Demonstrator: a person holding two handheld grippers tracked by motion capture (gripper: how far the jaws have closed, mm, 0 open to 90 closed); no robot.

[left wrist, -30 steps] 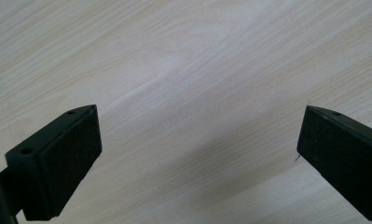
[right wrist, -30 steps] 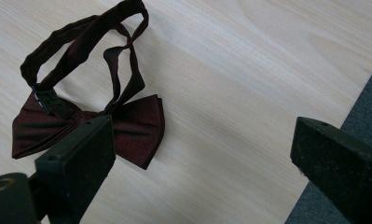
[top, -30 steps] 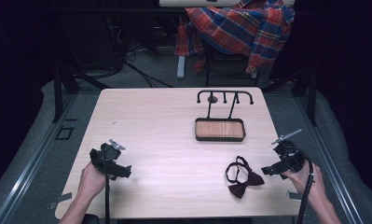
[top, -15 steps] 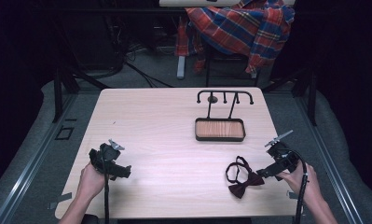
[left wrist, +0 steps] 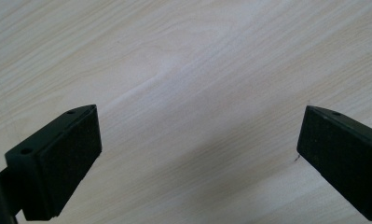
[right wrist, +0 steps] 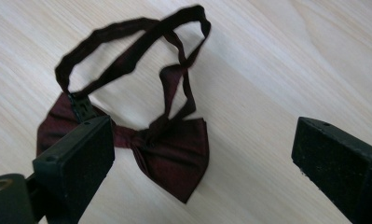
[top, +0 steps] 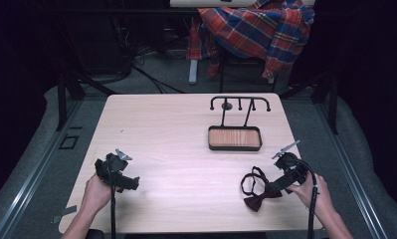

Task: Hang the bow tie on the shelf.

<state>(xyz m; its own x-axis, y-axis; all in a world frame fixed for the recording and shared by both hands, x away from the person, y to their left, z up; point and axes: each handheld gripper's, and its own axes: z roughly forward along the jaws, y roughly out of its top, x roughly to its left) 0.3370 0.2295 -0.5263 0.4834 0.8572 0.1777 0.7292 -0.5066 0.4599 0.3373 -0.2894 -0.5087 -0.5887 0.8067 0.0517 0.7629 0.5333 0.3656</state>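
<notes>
Bow tie [top: 258, 191] on worktop [top: 186, 144], right claw [top: 271, 187] at its edge.
We log both claws wide: right one just over the tie's near wing, strap looped away; tie's long axis crosses our jaws. Left claw [top: 129, 183] well apart, over bare wood.

The right gripper [top: 274, 187] has slid leftward and nearer the dark maroon fabric bow tie [top: 258, 198], its open jaws now at the bow's edge. The left gripper [top: 131, 183] has drifted slightly toward the table's near edge.
</notes>
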